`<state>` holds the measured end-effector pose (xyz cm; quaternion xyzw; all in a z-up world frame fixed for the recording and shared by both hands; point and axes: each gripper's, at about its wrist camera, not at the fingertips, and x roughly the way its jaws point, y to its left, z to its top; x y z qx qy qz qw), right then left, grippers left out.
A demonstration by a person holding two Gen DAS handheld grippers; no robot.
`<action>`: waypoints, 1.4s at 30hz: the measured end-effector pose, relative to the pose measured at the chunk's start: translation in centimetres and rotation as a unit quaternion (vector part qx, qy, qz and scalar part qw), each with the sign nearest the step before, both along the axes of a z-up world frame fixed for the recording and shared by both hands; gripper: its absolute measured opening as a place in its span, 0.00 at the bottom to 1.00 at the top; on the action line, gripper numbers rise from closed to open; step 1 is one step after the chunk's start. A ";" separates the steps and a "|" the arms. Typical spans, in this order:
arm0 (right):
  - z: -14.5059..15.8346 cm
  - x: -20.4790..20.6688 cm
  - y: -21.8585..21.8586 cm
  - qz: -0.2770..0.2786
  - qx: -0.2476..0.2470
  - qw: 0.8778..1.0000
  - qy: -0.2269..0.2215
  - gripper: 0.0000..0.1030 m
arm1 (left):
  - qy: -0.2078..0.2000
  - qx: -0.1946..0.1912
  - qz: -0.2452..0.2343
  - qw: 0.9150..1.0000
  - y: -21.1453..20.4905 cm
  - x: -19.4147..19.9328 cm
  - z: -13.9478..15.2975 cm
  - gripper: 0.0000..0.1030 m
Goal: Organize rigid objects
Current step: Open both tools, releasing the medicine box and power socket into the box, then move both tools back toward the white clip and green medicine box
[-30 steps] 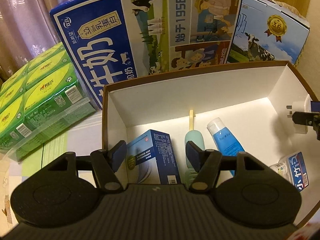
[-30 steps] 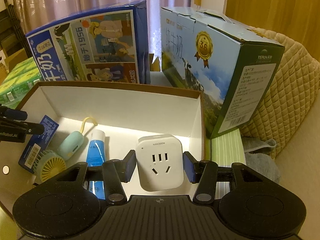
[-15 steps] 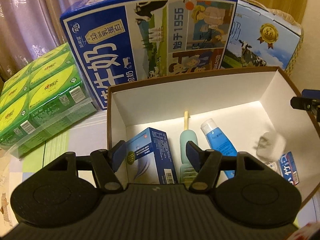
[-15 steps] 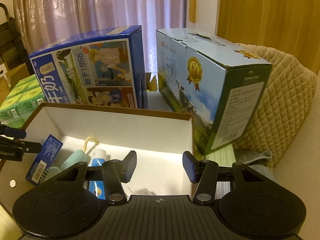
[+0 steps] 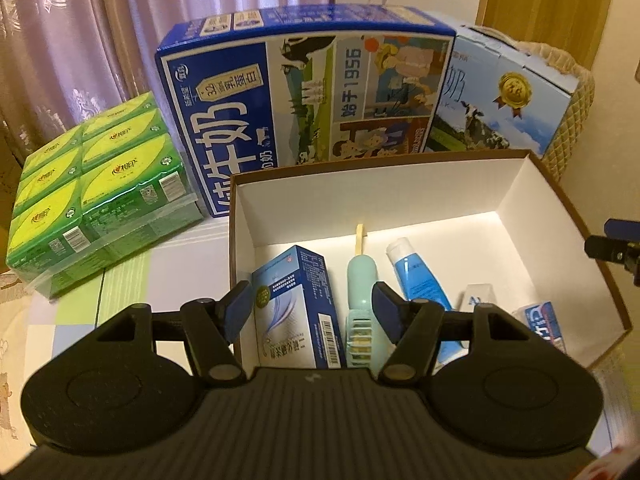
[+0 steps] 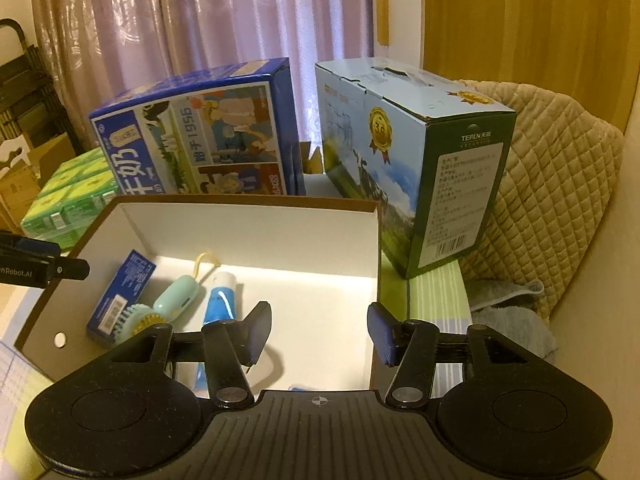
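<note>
Open box (image 5: pixel 400 184), brown card outside, white inside, on the counter (image 5: pixel 132 264). Inside, lying flat in a row from the left wall: blue carton (image 5: pixel 298 312), mint hand fan (image 5: pixel 360 300) with yellow strap, blue tube (image 5: pixel 420 276) with white cap. Nearer the right wall, low in the left view: small clear-capped item (image 5: pixel 480 294), too blurred to identify, and blue-white printed pack (image 5: pixel 546 322). Right half of the box floor bare in the right view.

Behind the box, touching or nearly touching its far wall: big blue milk case (image 5: pixel 304 92), glossy printed card, upright. Just right of it, light-blue milk case (image 5: pixel 504 96) with gold medal print, dark green end panel. Left of the box, well clear: green shrink-wrapped pack (image 5: pixel 96 208), glossy film. Far right: beige quilted cover (image 6: pixel 560 184), grey cloth (image 6: pixel 508 308) bunched below it. Pink pleated curtain (image 6: pixel 200 32) at the back. Striped green cloth on the counter.

Left tool (image 5: pixel 314 312) over the box's near-left corner, spread wide, nothing gripped; carton and fan only seen through the gap below. Right tool (image 6: pixel 320 334) over the box's near-right part, jaws opening, nothing between them. Blue ribbed pads, black matte arms on both. No obstruction above the box; the cases crowd only the back edge.
</note>
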<state>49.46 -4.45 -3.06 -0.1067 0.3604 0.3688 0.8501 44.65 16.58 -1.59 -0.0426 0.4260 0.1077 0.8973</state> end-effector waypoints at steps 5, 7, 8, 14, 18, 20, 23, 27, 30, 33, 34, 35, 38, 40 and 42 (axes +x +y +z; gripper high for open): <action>0.8 -1.5 -1.0 0.004 0.010 1.000 -0.001 0.50 | -0.012 -0.004 -0.001 1.000 -0.8 -1.6 1.1 0.60; 1.1 -2.3 -1.3 0.007 0.013 1.000 0.000 0.50 | -0.016 -0.006 0.000 1.000 -1.0 -2.4 1.5 0.60; 1.3 -2.6 -1.5 0.008 0.015 1.000 0.000 0.50 | -0.018 -0.007 0.000 1.000 -1.2 -2.8 1.7 0.60; 2.1 -4.9 -2.9 0.015 0.028 0.999 0.004 0.52 | -0.035 -0.013 0.005 0.999 -2.0 -5.7 2.9 0.60; 2.4 -6.4 -3.7 0.021 0.032 0.999 0.006 0.52 | -0.043 -0.018 0.007 0.999 -2.6 -8.0 3.4 0.60; 2.5 -7.0 -4.1 0.021 0.035 0.999 0.008 0.52 | -0.045 -0.020 0.007 0.999 -2.9 -9.0 3.6 0.60; 2.7 -8.0 -4.7 0.022 0.039 0.999 0.011 0.53 | -0.050 -0.021 0.006 0.999 -3.6 -10.5 3.9 0.61; 2.7 -9.3 -5.3 0.029 0.041 0.999 0.016 0.53 | -0.052 -0.025 0.004 0.998 -4.6 -12.0 4.1 0.61; 2.5 -10.5 -5.7 0.035 0.040 0.998 0.020 0.53 | -0.048 -0.029 0.003 0.998 -5.3 -13.2 4.0 0.61; 1.9 -11.7 -6.1 0.042 0.037 0.998 0.029 0.53 | -0.040 -0.034 0.000 0.999 -6.2 -14.6 3.3 0.61; 1.6 -12.1 -6.3 0.045 0.035 0.998 0.033 0.53 | -0.035 -0.036 -0.001 0.999 -6.5 -15.0 3.0 0.61; 1.3 -12.5 -6.3 0.047 0.032 0.998 0.036 0.53 | -0.029 -0.038 -0.002 0.999 -6.8 -15.5 2.5 0.61; 0.1 -13.6 -6.7 0.053 0.022 0.997 0.050 0.53 | -0.012 -0.050 -0.003 0.999 -7.6 -17.0 1.0 0.61; -0.9 -14.3 -7.0 0.058 0.016 0.996 0.064 0.53 | 0.001 -0.055 -0.003 0.998 -8.2 -17.9 0.1 0.61; -1.8 -15.0 -7.2 0.062 0.007 0.995 0.073 0.53 | 0.014 -0.059 -0.003 0.998 -8.8 -18.7 -0.9 0.61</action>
